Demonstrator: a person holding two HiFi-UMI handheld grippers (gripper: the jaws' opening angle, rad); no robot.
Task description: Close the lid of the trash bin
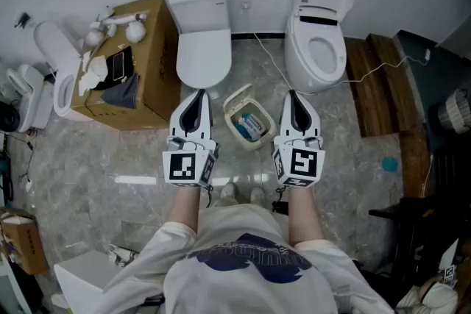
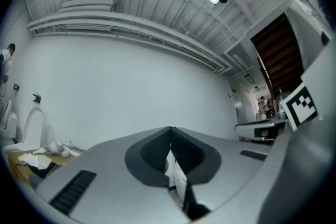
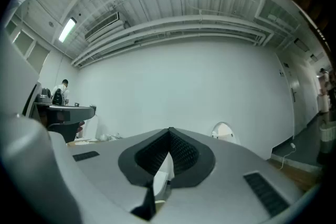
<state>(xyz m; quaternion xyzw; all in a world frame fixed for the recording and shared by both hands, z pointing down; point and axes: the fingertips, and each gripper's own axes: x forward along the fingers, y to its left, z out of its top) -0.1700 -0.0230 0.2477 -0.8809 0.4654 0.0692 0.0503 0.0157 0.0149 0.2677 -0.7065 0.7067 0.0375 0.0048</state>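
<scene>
A white short-sleeved T-shirt [image 1: 221, 246] carries a dark blue print [image 1: 254, 257], at 6 o'clock in the head view. The left gripper [image 1: 198, 95] and right gripper [image 1: 291, 95] share pale grey shells, black fingers [image 1: 193, 111] and black-and-white marker cubes [image 1: 184, 166].

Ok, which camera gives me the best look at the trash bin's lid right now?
The head view: the trash bin stands on the floor with its lid tipped open. Both gripper views look out level at the white wall and show nothing of the bin.
</scene>
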